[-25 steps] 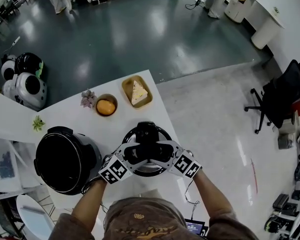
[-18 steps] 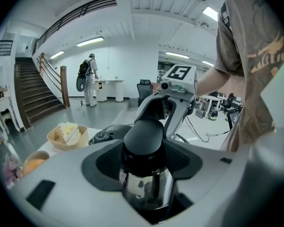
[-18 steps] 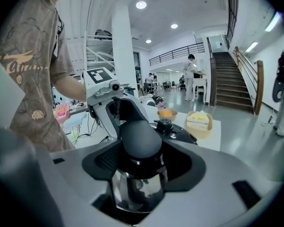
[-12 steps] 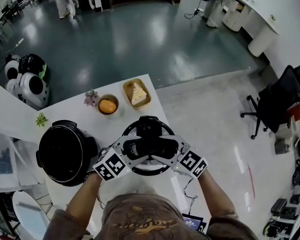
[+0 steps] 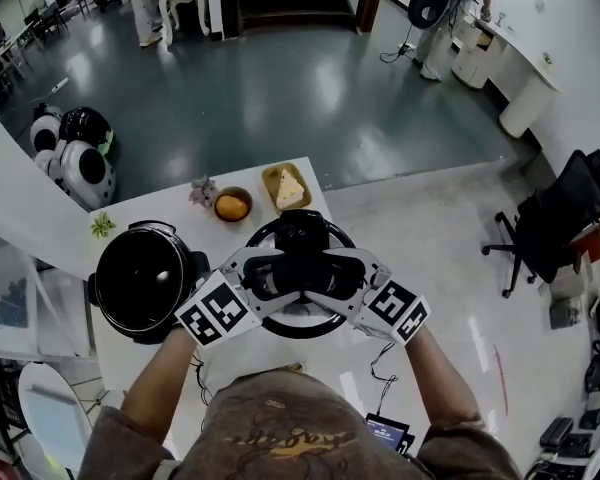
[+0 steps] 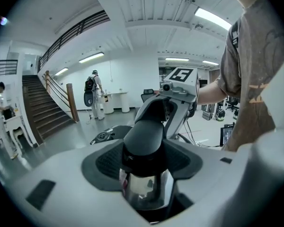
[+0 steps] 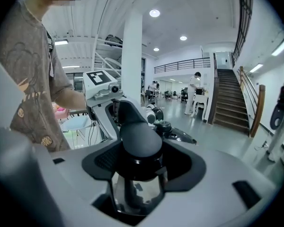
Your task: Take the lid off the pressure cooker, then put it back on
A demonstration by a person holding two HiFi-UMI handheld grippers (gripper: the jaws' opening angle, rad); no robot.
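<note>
Black lid (image 5: 315,326), round, with a bright chrome ring near its rim. A long black bar handle (image 5: 298,266) runs across the top, with a dark knob at the far end. In the left gripper view the handle (image 6: 143,136) is smooth black plastic on a shiny metal bracket. It looks the same in the right gripper view (image 7: 138,143).

The lid is held clear of the pressure cooker base (image 5: 142,280), just to its right and over the right side of the white worktop (image 5: 230,360). The base stands open on the worktop's left part, with a dark round inside and black side grips.

The left gripper (image 5: 268,278) and right gripper (image 5: 332,278) face each other, one at each end of the handle. The left gripper (image 6: 144,162) has its fingers (image 6: 104,162) spread wide, dark ribbed pads closed on the handle's sides. The right gripper (image 7: 137,164) is set just as wide and clamps the other end. Each shows up in the other's view, the right gripper (image 6: 175,98) beyond the handle and likewise the left gripper (image 7: 104,98). Their marker cubes (image 5: 215,310) sit low, nearest the person.

At the worktop's far edge there is a small bowl (image 5: 232,205) holding something orange and a yellowish tray (image 5: 286,188) with a pale wedge. A little flower (image 5: 202,190) sits beside the bowl, and a green sprig (image 5: 102,225) lies further left.
</note>
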